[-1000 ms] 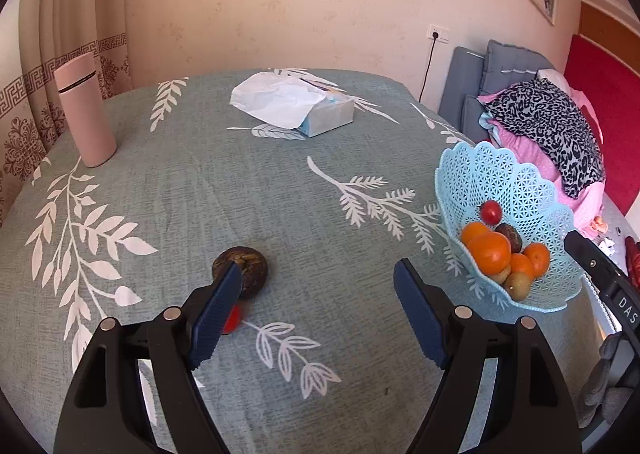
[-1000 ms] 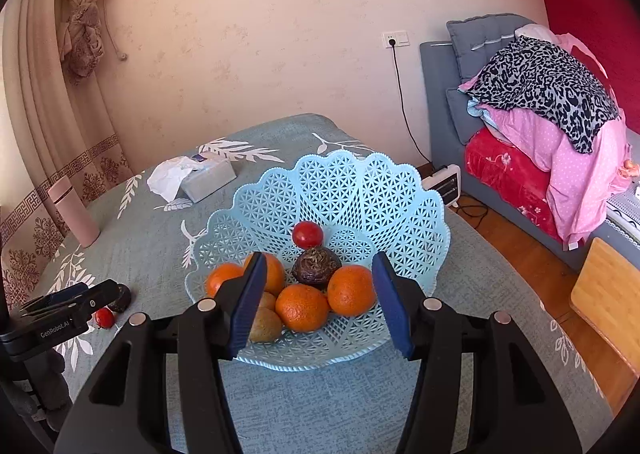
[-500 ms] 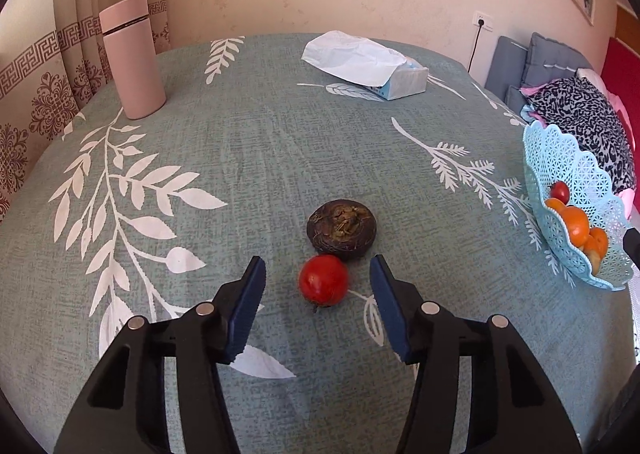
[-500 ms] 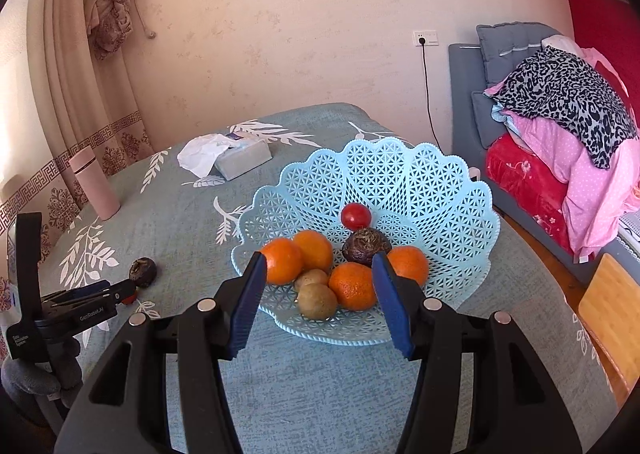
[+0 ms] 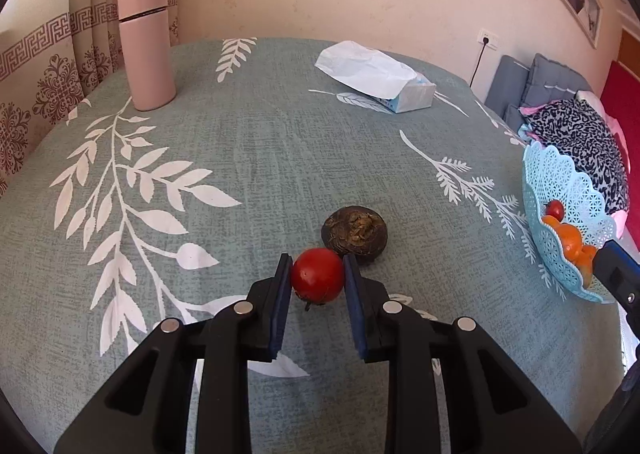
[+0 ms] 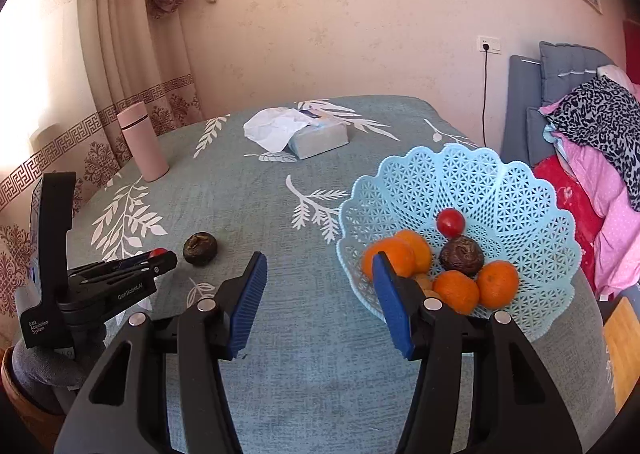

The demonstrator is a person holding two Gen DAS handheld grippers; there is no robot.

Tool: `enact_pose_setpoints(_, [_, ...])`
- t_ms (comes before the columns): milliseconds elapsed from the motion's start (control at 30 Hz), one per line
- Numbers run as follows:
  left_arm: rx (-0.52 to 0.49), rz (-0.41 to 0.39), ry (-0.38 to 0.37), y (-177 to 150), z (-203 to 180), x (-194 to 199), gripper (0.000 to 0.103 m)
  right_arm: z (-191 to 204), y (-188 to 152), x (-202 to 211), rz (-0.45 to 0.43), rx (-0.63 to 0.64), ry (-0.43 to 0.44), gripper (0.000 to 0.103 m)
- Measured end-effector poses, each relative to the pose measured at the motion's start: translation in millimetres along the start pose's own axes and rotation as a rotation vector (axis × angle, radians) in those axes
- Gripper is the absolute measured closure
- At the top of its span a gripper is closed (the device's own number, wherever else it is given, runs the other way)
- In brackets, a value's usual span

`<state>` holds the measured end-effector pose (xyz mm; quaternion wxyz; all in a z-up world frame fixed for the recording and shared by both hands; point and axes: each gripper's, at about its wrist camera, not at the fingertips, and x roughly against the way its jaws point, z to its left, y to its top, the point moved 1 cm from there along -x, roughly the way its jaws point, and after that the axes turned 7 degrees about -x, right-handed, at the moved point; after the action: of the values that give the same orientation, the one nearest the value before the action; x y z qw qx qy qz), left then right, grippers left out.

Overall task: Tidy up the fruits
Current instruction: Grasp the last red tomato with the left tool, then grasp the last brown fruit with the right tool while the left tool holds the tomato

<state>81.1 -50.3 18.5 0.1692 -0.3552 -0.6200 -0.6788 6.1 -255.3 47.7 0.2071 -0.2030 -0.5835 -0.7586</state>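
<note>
- Left gripper (image 5: 317,278) pinches a red tomato (image 5: 318,280) between both pads, low over the tablecloth (image 5: 248,157).
- Just behind the tomato lies a dark brown fruit (image 5: 355,234), close or touching.
- Right gripper (image 6: 320,306) hangs with its jaws spread wide and nothing between them, beside the blue basket (image 6: 516,189).
- Inside the basket sit oranges (image 6: 456,290), another tomato (image 6: 450,222) and a dark fruit (image 6: 461,255).
</note>
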Motion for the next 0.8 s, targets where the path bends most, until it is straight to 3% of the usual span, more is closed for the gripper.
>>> enact_pose_setpoints(200, [0.047,-0.061,0.097,1,19,15,0.077,36,3,-35,0.109,0.059,0.079,0.046])
enact_pose_setpoints(433, [0.096,-0.058,0.126,-1,37,20,0.077,71,5,-86,0.254,0.055,0.161,0.046])
enact_pose_setpoints(800, [0.141,-0.052,0.132,-1,49,21,0.077,108,8,-143,0.316,0.123,0.14,0.046])
